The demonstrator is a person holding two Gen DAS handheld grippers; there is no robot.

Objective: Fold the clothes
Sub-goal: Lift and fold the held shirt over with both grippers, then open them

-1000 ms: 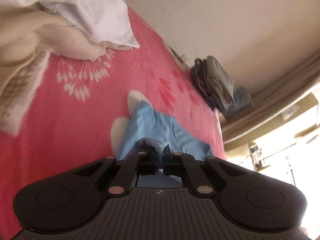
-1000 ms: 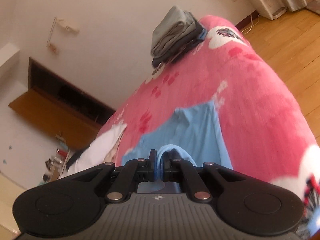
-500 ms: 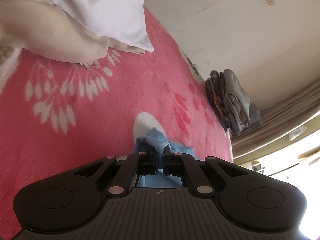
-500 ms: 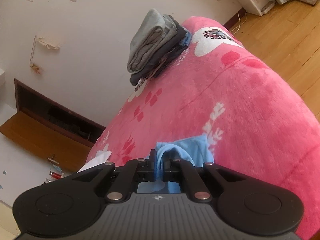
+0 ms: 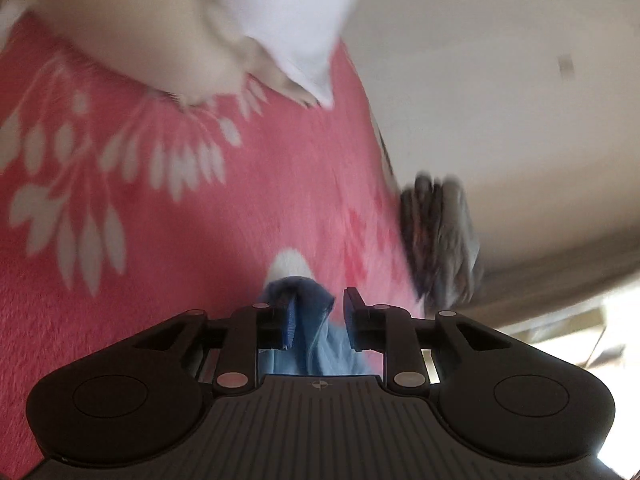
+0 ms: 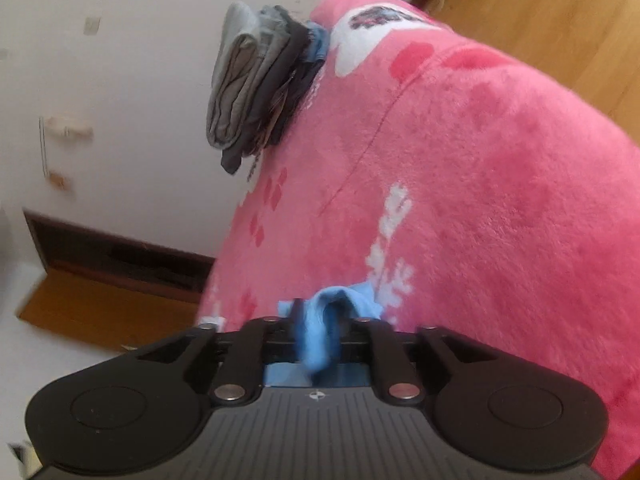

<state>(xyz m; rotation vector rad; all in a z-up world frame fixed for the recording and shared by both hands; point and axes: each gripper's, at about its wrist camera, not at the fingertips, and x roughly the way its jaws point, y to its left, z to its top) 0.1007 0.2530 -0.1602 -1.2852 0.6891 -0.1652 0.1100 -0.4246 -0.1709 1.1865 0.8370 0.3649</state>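
Note:
A light blue garment (image 5: 310, 292) lies bunched on the pink blanket (image 5: 192, 240). In the left wrist view my left gripper (image 5: 318, 312) is open, and a fold of the blue cloth stands loose between its spread fingers. In the right wrist view my right gripper (image 6: 326, 314) is open too. A loop of the same blue garment (image 6: 320, 340) hangs between its jaws, over the pink blanket (image 6: 500, 200). Most of the garment is hidden beneath the gripper bodies.
A stack of folded grey and dark clothes (image 5: 440, 240) (image 6: 256, 88) sits at the bed's far edge by the wall. A white pillow (image 5: 292, 20) and cream bedding (image 5: 132, 40) lie at the head. Wooden floor (image 6: 568, 20) lies beyond the bed's right side.
Both grippers carried the blue cloth forward over itself, so less of it shows ahead. Their jaws, shut on the cloth before, have now parted. The view is blurred by motion.

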